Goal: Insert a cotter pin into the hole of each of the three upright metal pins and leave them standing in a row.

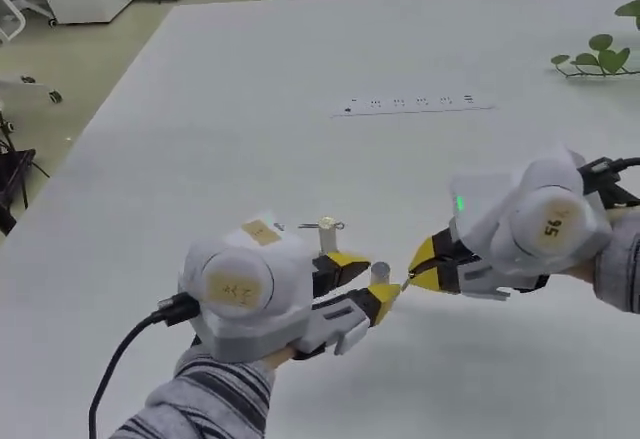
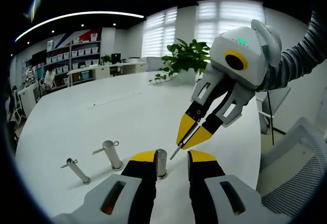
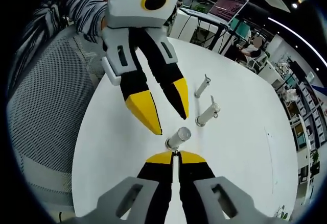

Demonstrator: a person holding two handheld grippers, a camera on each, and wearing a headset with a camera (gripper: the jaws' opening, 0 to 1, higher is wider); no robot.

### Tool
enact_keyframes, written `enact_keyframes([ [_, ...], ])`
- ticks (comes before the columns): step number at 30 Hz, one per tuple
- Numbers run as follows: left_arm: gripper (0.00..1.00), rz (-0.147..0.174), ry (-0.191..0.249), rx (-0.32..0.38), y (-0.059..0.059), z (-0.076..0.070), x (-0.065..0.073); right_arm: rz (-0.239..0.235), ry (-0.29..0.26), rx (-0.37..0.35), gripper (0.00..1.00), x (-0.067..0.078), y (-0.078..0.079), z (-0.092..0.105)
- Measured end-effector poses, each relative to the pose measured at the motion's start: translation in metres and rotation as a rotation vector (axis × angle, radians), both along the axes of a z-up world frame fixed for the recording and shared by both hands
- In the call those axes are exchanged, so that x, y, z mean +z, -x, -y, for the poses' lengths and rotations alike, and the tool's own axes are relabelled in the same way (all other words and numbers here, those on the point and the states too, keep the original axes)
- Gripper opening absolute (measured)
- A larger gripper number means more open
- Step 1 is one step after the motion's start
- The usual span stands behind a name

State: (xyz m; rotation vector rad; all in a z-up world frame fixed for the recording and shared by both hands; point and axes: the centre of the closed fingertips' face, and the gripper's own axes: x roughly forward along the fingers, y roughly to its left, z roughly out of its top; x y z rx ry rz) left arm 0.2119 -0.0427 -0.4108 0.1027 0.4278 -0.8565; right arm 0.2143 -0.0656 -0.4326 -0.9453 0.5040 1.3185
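Observation:
An upright metal pin (image 1: pixel 380 272) (image 2: pixel 161 163) (image 3: pixel 178 137) stands on the white table between the jaws of my left gripper (image 1: pixel 378 279) (image 2: pixel 173 156) (image 3: pixel 171 122). That gripper is open, and the pin is close to one jaw. My right gripper (image 1: pixel 412 271) (image 2: pixel 186 138) (image 3: pixel 175 156) is shut on a thin cotter pin (image 2: pixel 175 153), whose tip points at the metal pin's top from close by. Two other metal pins (image 2: pixel 111 152) (image 2: pixel 77 169) (image 3: pixel 207 114) (image 3: pixel 203 86) stand further off, each with a cotter pin through its head.
A white power strip (image 1: pixel 415 104) lies mid-table, and a green plant (image 1: pixel 598 59) sits at the far right. The white table (image 1: pixel 300 109) stretches wide beyond the pins. A mesh chair (image 3: pixel 41 106) stands off the table's edge behind the left gripper.

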Motion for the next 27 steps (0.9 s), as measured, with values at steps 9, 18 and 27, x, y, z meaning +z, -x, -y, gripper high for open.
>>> enact_keyframes([
  [9, 0.25, -0.003, -0.074, -0.016, -0.001, -0.006, -0.014, -0.04, -0.046, -0.066, 0.0, -0.002, -0.006, 0.005],
  [18, 0.25, 0.0, -0.078, -0.021, 0.001, -0.006, -0.014, -0.122, -0.162, -0.114, 0.0, 0.021, -0.003, 0.0],
  [27, 0.22, 0.022, -0.079, -0.024, 0.005, -0.011, -0.008, -0.189, -0.26, -0.06, 0.0, 0.047, 0.016, -0.021],
])
